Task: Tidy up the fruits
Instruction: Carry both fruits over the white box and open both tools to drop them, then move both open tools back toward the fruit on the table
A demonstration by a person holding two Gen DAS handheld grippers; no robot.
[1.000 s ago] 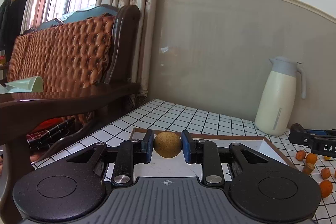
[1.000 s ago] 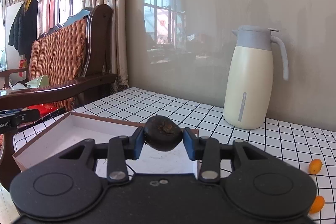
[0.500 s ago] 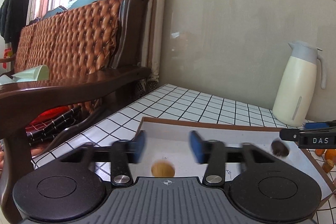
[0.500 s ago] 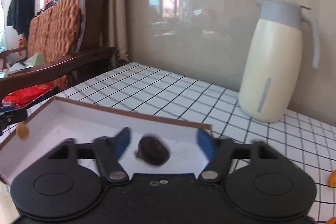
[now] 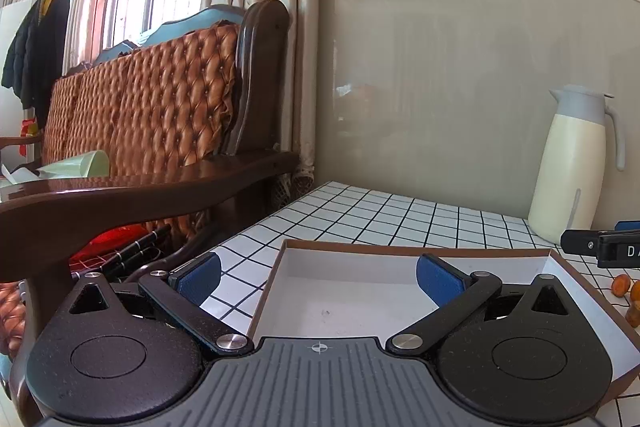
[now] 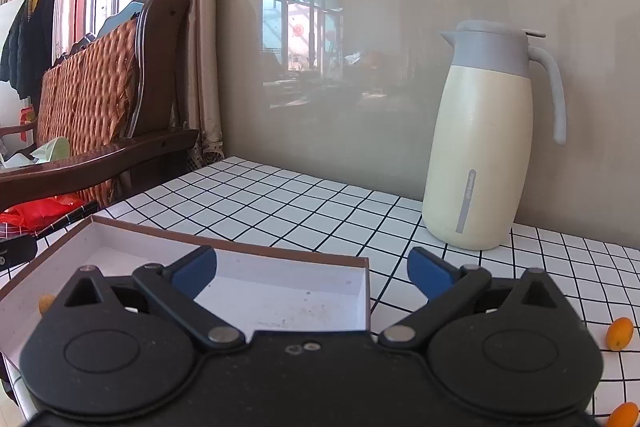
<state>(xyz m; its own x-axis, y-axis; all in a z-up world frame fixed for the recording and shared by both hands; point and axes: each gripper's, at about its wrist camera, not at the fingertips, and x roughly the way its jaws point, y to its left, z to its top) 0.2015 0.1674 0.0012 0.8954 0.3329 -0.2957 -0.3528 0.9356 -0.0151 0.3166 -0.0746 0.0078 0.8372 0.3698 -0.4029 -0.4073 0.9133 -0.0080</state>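
One small yellow-brown fruit is being shown inside the box, close to its left wall. The rest of the box floor in view is bare, though part of it is being hidden by the tools. Small orange fruits are being seen loose on the worktop, to the right of the box and apart from it.

Over the box, the left gripper is being opened, its jaws spreading with nothing between them. The right gripper is being held with its jaws wide apart, also empty.

For the next pick, the jaws are probably best kept wide, lowered around a single orange fruit and closed gently, so that it is not squashed or nudged into rolling. A flask is being seen upright by the wall.
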